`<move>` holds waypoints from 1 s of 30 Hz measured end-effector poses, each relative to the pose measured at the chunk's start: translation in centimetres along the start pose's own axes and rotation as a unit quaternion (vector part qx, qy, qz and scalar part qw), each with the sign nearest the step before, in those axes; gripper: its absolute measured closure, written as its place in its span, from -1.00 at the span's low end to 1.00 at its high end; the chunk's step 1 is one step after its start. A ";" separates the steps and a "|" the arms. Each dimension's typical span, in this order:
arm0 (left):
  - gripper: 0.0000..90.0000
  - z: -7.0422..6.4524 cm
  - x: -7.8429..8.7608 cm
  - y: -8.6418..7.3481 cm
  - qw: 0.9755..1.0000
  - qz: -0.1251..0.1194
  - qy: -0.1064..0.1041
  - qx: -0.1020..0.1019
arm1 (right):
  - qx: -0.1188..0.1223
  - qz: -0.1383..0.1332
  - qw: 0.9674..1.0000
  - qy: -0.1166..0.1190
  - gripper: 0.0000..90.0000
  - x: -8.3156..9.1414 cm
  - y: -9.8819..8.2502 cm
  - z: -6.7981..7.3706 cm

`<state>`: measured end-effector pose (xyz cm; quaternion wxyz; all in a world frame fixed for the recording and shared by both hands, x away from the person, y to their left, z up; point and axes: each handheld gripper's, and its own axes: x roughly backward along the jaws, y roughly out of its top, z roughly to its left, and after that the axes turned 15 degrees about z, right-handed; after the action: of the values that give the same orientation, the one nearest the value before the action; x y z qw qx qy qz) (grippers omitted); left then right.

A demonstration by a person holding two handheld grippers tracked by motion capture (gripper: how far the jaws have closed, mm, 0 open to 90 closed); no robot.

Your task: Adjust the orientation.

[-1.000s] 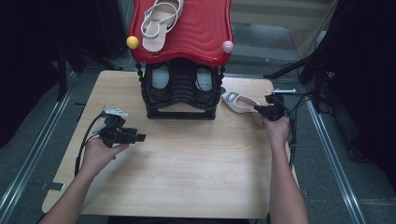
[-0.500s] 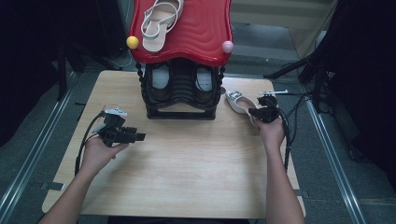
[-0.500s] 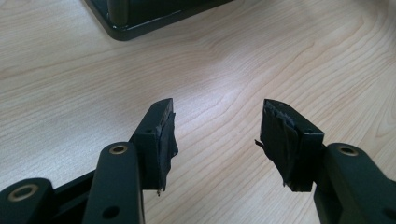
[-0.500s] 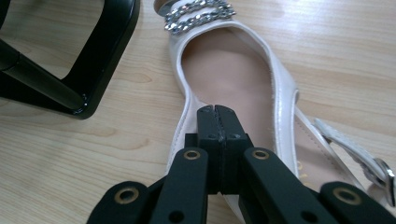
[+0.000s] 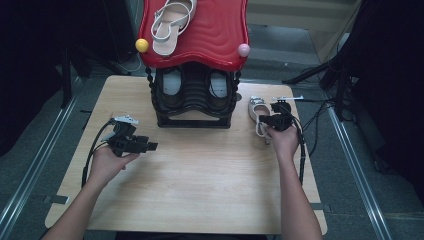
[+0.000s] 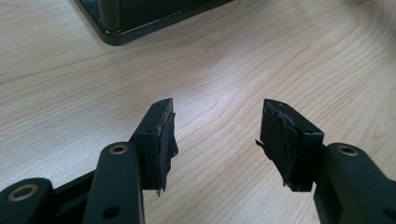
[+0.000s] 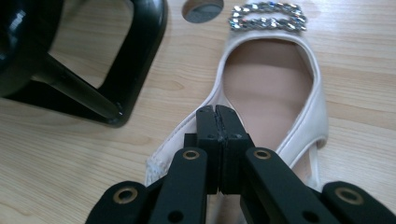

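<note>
A white sandal [image 5: 256,107] with a jewelled buckle lies on the wooden table [image 5: 200,185], just right of the black shoe rack [image 5: 192,102]. My right gripper [image 5: 263,119] is shut on the sandal's side edge. The right gripper view shows its jaws pressed together [image 7: 217,116] at the rim, over the tan insole [image 7: 268,88]. At the table's left my left gripper [image 5: 152,146] is open, held above bare wood [image 6: 217,126] with nothing between its jaws. A matching sandal [image 5: 170,22] rests on the rack's red top [image 5: 215,35].
Two dark shoes [image 5: 172,80] [image 5: 219,82] sit inside the rack. A yellow ball [image 5: 142,45] and a pink ball [image 5: 243,50] cap the red top's front corners. The rack's base corner [image 6: 140,18] lies ahead of the left gripper. Cables trail off the table's right side.
The right gripper has drawn the sandal closer to the rack and toward the person, turning it from slanted to lengthwise. The left gripper has stayed still.
</note>
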<state>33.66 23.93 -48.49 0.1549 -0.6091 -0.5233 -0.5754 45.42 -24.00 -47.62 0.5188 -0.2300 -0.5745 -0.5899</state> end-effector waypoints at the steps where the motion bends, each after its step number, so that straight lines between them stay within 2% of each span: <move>1: 0.01 0.0 0.0 0.0 1.000 0.002 0.001 0.000 | -0.003 -0.002 1.000 0.000 0.99 0.1 0.0 0.0; 5: 0.01 0.0 -0.1 0.0 1.000 0.003 0.003 0.000 | -0.004 -0.006 1.000 -0.010 0.95 0.5 0.0 -0.3; 7: 0.01 0.0 -0.1 0.0 1.000 0.004 0.001 0.000 | -0.003 -0.018 1.000 -0.013 0.91 1.0 0.1 -0.3; 10: 0.01 0.0 -0.1 0.0 1.000 0.003 0.005 -0.001 | 0.006 -0.035 0.999 -0.009 0.85 1.8 0.4 0.0; 13: 0.01 0.1 0.0 -0.1 1.000 0.002 0.002 0.001 | 0.015 -0.036 0.999 0.001 0.76 2.0 0.8 0.6; 17: 0.01 0.1 0.1 -0.4 1.000 0.003 0.003 0.002 | 0.030 -0.029 0.999 -0.009 0.70 1.1 1.0 1.1; 21: 0.01 0.1 0.2 -0.8 1.000 0.002 0.003 0.007 | 0.022 -0.019 0.999 -0.015 0.67 0.1 1.1 0.7; 25: 0.01 0.3 0.3 -1.2 1.000 0.003 0.004 0.010 | 0.011 -0.014 1.000 -0.004 0.66 -0.7 1.3 0.0; 27: 0.01 0.3 0.4 -1.4 1.000 0.003 0.006 0.013 | 0.007 -0.011 1.000 -0.007 0.69 -1.1 1.3 -0.1; 29: 0.01 0.2 0.4 -1.5 1.000 0.001 0.006 0.013 | 0.010 -0.004 1.000 -0.012 0.71 -1.6 1.4 -0.1; 30: 0.01 0.2 0.4 -1.6 1.000 0.003 0.007 0.013 | -0.001 0.013 1.000 -0.007 0.71 -1.8 1.5 0.0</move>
<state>32.43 24.95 -48.85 0.1682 -0.6047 -0.5274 -0.5726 47.36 -23.07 -48.54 0.5221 -0.2418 -0.5746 -0.5820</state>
